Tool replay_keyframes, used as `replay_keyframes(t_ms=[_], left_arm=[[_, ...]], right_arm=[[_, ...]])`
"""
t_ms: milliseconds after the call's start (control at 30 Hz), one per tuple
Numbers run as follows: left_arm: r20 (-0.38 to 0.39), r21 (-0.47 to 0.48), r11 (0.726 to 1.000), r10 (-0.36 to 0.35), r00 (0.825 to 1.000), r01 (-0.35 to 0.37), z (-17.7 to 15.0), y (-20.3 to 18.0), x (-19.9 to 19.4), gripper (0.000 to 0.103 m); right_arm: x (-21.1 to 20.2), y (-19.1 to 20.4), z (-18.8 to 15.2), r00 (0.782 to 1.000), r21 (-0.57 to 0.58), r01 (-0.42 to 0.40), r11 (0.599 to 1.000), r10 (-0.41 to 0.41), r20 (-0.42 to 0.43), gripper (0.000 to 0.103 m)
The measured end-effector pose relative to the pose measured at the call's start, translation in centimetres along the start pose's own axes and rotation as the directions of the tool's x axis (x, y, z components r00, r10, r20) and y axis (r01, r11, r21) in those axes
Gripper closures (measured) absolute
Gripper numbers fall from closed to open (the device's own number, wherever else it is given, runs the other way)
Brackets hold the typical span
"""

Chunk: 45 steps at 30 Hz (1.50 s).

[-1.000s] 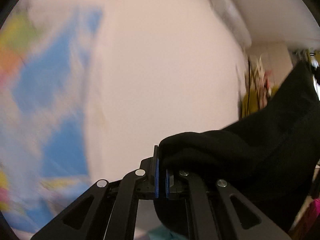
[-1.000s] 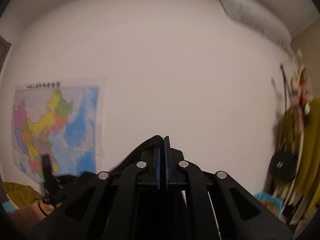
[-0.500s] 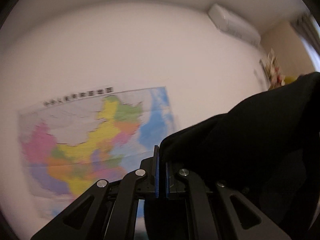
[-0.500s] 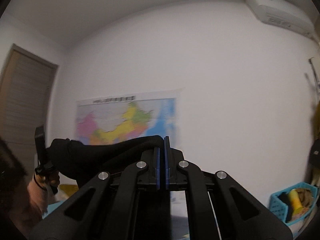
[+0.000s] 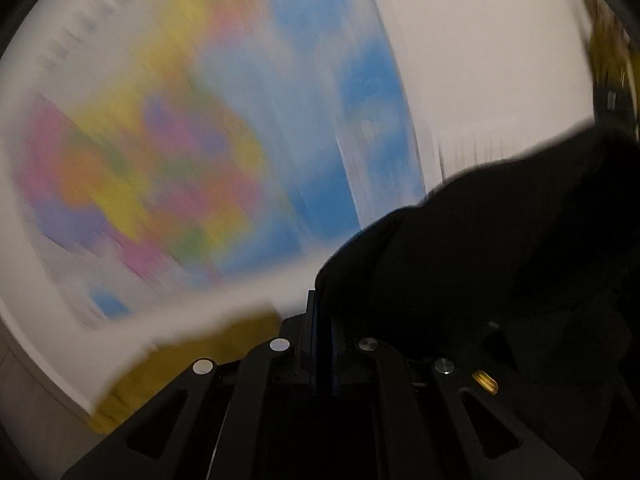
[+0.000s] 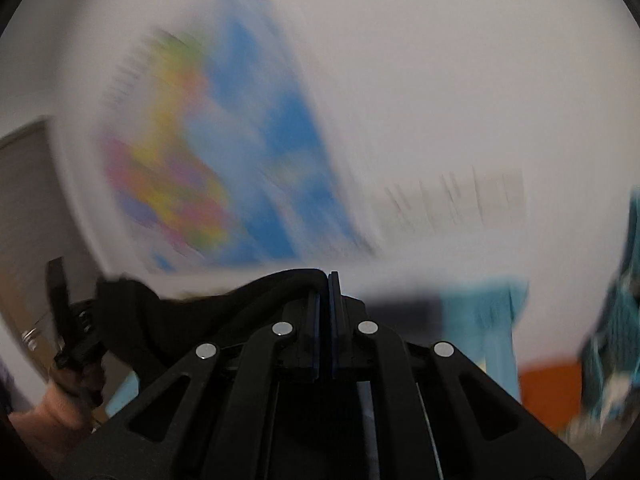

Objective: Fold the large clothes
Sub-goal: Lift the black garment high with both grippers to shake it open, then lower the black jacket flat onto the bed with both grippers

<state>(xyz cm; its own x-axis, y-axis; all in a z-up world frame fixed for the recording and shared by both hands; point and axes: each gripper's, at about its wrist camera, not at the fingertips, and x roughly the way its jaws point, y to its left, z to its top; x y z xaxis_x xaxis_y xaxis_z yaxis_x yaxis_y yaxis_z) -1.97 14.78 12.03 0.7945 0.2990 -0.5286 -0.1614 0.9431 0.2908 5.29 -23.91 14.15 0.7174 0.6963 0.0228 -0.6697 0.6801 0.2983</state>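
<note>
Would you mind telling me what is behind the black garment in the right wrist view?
Behind the black garment hangs a blurred coloured wall map on a white wall. The map's lower edge shows above the cloth; what lies below is covered.

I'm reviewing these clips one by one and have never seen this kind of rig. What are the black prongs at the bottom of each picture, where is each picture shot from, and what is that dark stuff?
There is no robot here. A person carries a two-finger gripper in each hand, and a fisheye camera on each one looks forward along its fingers. One picture comes from the left gripper, the other from the right gripper; the black prongs are the gripper's own arms.

Both grippers are shut on the black garment, each pinching an edge, so the cloth hangs between them. In the right view the garment runs left to the other gripper, held in the person's hand.

The background is smeared by motion. The coloured patch is a wall map. No folding surface is clearly visible.
</note>
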Motion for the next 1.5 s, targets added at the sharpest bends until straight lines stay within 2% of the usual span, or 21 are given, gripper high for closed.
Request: replay_keyframes(t_ms=[33,100,167,200,267,367,433,467,500,633,767,867,933,1000,1067,1200,1233,1300,1367,1467,1500], left_arm=[[-0.077,0.004,1.0,-0.018,0.997,0.019,-1.0,-0.8,3.6,0.099],[-0.246,-0.01,0.995,-0.094,0.965,0.094,-3.5,-2.7,11.6,0.099],[-0.327,0.007,0.998,-0.061,0.943,0.067,-5.1,-4.1,16.7,0.1],[-0.33,0.0,1.0,-0.028,0.944,0.03,-5.3,-4.1,18.4,0.1],[-0.353,-0.045,0.997,-0.073,0.933,0.061,-4.9,-3.4,20.6,0.1],[-0.373,-0.123,0.986,-0.149,0.916,0.11,-3.7,-1.4,21.4,0.097],[-0.39,-0.154,0.978,-0.191,0.901,0.141,-3.3,-0.5,22.4,0.081],[-0.412,-0.157,0.98,-0.18,0.893,0.125,-3.2,-0.2,22.9,0.07],[-0.421,-0.157,0.981,-0.174,0.89,0.117,-3.2,-0.1,22.9,0.061],[-0.371,-0.192,0.964,-0.243,0.896,0.181,-3.9,1.2,21.2,0.052],[-0.305,-0.105,0.973,-0.227,0.925,0.204,-6.6,1.5,17.0,0.038],[-0.289,-0.094,0.965,-0.26,0.921,0.243,-8.8,1.8,15.2,0.033],[-0.287,-0.1,0.953,-0.301,0.909,0.284,-11.1,2.3,13.2,0.026],[-0.304,-0.089,0.954,-0.301,0.904,0.287,-13.0,2.4,12.3,0.026],[-0.305,-0.099,0.949,-0.315,0.899,0.299,-14.2,3.1,11.2,0.026],[-0.294,-0.145,0.938,-0.345,0.892,0.315,-15.7,4.3,10.6,0.026],[-0.291,-0.16,0.936,-0.349,0.891,0.314,-16.0,4.6,10.4,0.025],[-0.299,-0.176,0.932,-0.356,0.885,0.316,-16.6,4.8,10.3,0.025],[-0.306,-0.195,0.923,-0.379,0.873,0.332,-17.3,4.7,10.3,0.025],[-0.319,-0.218,0.898,-0.435,0.842,0.381,-18.0,4.6,10.1,0.024],[-0.322,-0.226,0.894,-0.443,0.837,0.387,-18.4,4.6,10.0,0.024]], right_arm=[[3.7,-1.8,-1.1,0.996,0.02,0.027,0.999,-0.026,-0.085,0.099],[10.2,-5.4,-3.9,0.967,0.077,0.115,0.99,-0.094,-0.235,0.099],[14.8,-8.0,-6.6,0.929,0.086,0.191,0.978,-0.151,-0.338,0.099],[16.0,-9.2,-7.3,0.921,0.111,0.216,0.97,-0.164,-0.354,0.099],[17.0,-11.4,-7.7,0.929,0.204,0.214,0.955,-0.135,-0.345,0.099],[17.0,-13.1,-6.8,0.936,0.247,0.23,0.941,-0.145,-0.32,0.092],[18.0,-13.8,-6.8,0.92,0.249,0.27,0.93,-0.173,-0.353,0.07],[18.2,-13.6,-6.9,0.9,0.214,0.328,0.92,-0.235,-0.368,0.047],[17.7,-13.8,-7.2,0.896,0.191,0.347,0.918,-0.265,-0.356,0.039],[16.0,-11.2,-7.9,0.909,0.091,0.323,0.942,-0.282,-0.305,0.028],[13.8,-7.5,-10.7,0.915,-0.011,0.221,0.975,-0.212,-0.344,0.019],[12.6,-5.3,-13.5,0.881,-0.127,0.191,0.973,-0.227,-0.414,0.02],[11.9,-4.3,-15.1,0.867,-0.203,0.2,0.959,-0.269,-0.42,0.034],[11.3,-4.3,-16.2,0.846,-0.264,0.205,0.943,-0.306,-0.437,0.095],[10.3,-5.2,-15.9,0.846,-0.247,0.227,0.942,-0.316,-0.428,0.098],[5.5,-7.5,-10.3,0.899,-0.161,0.298,0.941,-0.333,-0.284,0.1],[4.9,-8.0,-9.3,0.896,-0.164,0.333,0.929,-0.365,-0.251,0.1],[4.7,-9.7,-8.5,0.849,-0.181,0.449,0.875,-0.481,-0.219,0.1],[6.2,-12.1,-9.6,0.828,-0.133,0.458,0.879,-0.476,-0.296,0.099],[9.1,-14.4,-13.0,0.771,-0.135,0.498,0.856,-0.509,-0.383,0.096],[9.3,-14.7,-13.5,0.769,-0.12,0.506,0.854,-0.51,-0.386,0.09]])
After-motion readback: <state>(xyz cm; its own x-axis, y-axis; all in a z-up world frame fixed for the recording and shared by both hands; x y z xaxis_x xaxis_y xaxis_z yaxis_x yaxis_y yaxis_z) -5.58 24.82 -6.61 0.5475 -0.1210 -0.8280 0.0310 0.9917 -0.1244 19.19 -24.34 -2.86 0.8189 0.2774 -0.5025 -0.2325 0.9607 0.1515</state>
